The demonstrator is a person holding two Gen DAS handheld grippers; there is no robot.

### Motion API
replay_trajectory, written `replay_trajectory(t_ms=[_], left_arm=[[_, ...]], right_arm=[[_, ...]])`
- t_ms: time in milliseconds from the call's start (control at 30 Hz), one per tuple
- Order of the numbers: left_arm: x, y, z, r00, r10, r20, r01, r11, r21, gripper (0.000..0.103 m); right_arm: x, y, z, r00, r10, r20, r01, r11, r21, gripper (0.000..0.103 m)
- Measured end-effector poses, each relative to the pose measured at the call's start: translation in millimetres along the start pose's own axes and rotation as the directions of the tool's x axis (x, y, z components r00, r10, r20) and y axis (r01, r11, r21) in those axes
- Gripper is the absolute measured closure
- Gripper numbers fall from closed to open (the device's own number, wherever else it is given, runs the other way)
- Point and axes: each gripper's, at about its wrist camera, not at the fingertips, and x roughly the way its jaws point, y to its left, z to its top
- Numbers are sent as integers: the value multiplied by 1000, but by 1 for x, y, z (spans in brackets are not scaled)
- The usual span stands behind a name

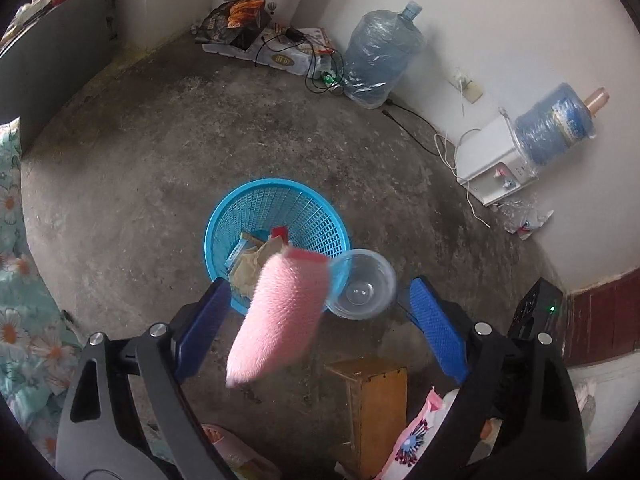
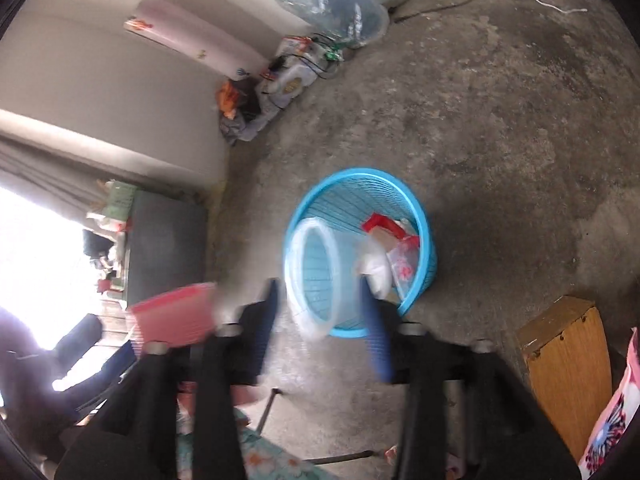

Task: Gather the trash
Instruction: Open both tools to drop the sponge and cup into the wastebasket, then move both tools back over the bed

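Note:
A blue mesh trash basket [image 1: 256, 208] stands on the concrete floor with wrappers and paper inside; it also shows in the right wrist view [image 2: 424, 240]. My left gripper [image 1: 320, 312] is open; a pink packet [image 1: 280, 316] is in the air between its fingers, touching neither, over the basket's near rim. A clear plastic cup [image 1: 362, 284] is in mid-air beside the basket. My right gripper [image 2: 324, 312] is open, and the clear cup [image 2: 316, 276] is loose between its fingers, above the basket. The pink packet [image 2: 176, 316] appears at left there.
A wooden stool [image 1: 376, 396] stands below my left gripper, also in the right wrist view [image 2: 568, 364]. Water jugs [image 1: 380, 56], a white dispenser [image 1: 496, 164], cables and boxes line the walls. A floral bedcover [image 1: 16, 280] lies at left. A grey cabinet [image 2: 164, 240] stands by the window.

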Motion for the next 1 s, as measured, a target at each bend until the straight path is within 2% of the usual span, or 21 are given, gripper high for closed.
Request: replay_trajectory(t_ms=[67, 133, 300, 467, 600, 667, 800, 833, 1000], left_arm=[[11, 5, 1, 1000, -4, -17, 3, 999, -36, 16], [10, 10, -5, 1000, -24, -12, 24, 998, -64, 16], [-11, 17, -17, 998, -42, 42, 44, 998, -44, 16], [-59, 16, -31, 988, -67, 136, 68, 998, -1, 16], [-108, 17, -51, 968, -125, 218, 125, 992, 12, 16], [-134, 18, -65, 956, -156, 248, 154, 988, 28, 16], [-192, 22, -102, 919, -202, 339, 198, 979, 46, 16], [-206, 21, -113, 910, -205, 360, 197, 979, 59, 16], [-278, 27, -171, 877, -153, 456, 120, 988, 99, 16]], right_arm=[[16, -13, -2, 999, -27, -30, 28, 999, 19, 55], [15, -18, -5, 999, -20, -28, 21, 999, 25, 55], [0, -32, -20, 1000, 11, 0, -11, 1000, 19, 55], [-29, -26, -43, 999, 38, 29, -37, 998, -42, 55], [-60, -5, -63, 996, 63, 56, -55, 989, -139, 55], [-78, 9, -73, 994, 83, 76, -66, 978, -197, 49], [-114, 47, -99, 981, 158, 110, -111, 931, -347, 45], [-122, 56, -105, 977, 177, 116, -120, 915, -384, 42], [-161, 103, -145, 954, 270, 129, -148, 801, -580, 26]])
